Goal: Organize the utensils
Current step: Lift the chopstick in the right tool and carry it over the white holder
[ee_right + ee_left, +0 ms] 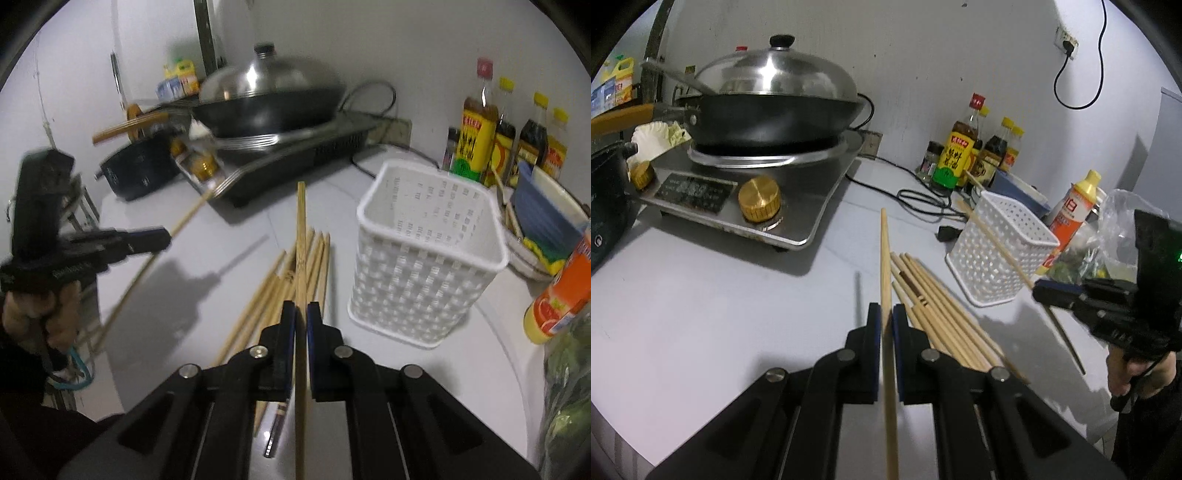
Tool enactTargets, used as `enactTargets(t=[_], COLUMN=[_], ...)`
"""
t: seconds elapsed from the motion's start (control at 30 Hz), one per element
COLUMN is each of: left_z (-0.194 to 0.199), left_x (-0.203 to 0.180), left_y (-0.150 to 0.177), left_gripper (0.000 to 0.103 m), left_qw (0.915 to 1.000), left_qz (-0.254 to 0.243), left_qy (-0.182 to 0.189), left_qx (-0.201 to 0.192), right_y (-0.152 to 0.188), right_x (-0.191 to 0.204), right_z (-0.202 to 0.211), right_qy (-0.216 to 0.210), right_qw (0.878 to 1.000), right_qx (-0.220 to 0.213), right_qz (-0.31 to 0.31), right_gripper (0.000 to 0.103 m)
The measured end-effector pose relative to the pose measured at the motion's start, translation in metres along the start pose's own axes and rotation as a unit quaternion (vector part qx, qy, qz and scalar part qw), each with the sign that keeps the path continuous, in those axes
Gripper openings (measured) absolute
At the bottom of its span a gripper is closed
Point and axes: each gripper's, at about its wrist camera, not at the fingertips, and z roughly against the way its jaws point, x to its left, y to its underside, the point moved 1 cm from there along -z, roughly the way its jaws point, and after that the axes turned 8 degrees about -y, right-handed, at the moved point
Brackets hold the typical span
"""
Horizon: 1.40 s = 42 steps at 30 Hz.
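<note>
Loose pile of pale wooden chopsticks (295, 273) lying flat on table, roughly parallel, just left of white perforated basket (428, 266), which stands upright & empty. Two single chopsticks (885, 258) (301, 236) lifted off table, each clamped in a gripper.

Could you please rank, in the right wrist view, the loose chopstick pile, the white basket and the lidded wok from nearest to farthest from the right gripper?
From the right gripper, shut on a chopstick:
1. Loose chopstick pile: on the counter just beneath the fingertips, slightly left.
2. White basket: upright, ahead on the right.
3. Lidded wok: at the back on the cooker, by the wall.
</note>
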Motion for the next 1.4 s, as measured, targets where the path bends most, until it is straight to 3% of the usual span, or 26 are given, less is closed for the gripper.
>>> enactTargets(t=[0.2,0.63,1.0,1.3,1.4], left_z=[0.01,0.019,0.015,0.016,0.016], left_x=[-0.013,-0.024,-0.02,-0.016,-0.015], left_y=[-0.016,-0.052,-0.06,-0.058,-0.055], left_gripper=[0.005,0.005,0.005,0.005,0.005], left_qw=[0.9997,0.9982,0.998,0.998,0.9981], left_qz=[-0.015,-0.027,-0.026,-0.02,-0.016], left_qy=[0.002,-0.002,-0.008,-0.004,-0.003], left_qx=[-0.018,-0.054,-0.058,-0.06,-0.059], right_y=[-0.033,-0.114,-0.149,-0.126,-0.118], right_x=[-0.003,-0.051,-0.079,-0.082,-0.078], right_z=[0.032,0.06,0.031,-0.01,-0.018], right_qy=[-0.015,0.01,0.039,0.025,0.041], right_qw=[0.998,0.989,0.986,0.989,0.99], right_qx=[-0.065,-0.146,-0.157,-0.135,-0.121], right_qz=[-0.002,0.011,0.033,0.048,0.061], right_gripper=[0.006,0.006,0.006,0.006,0.006])
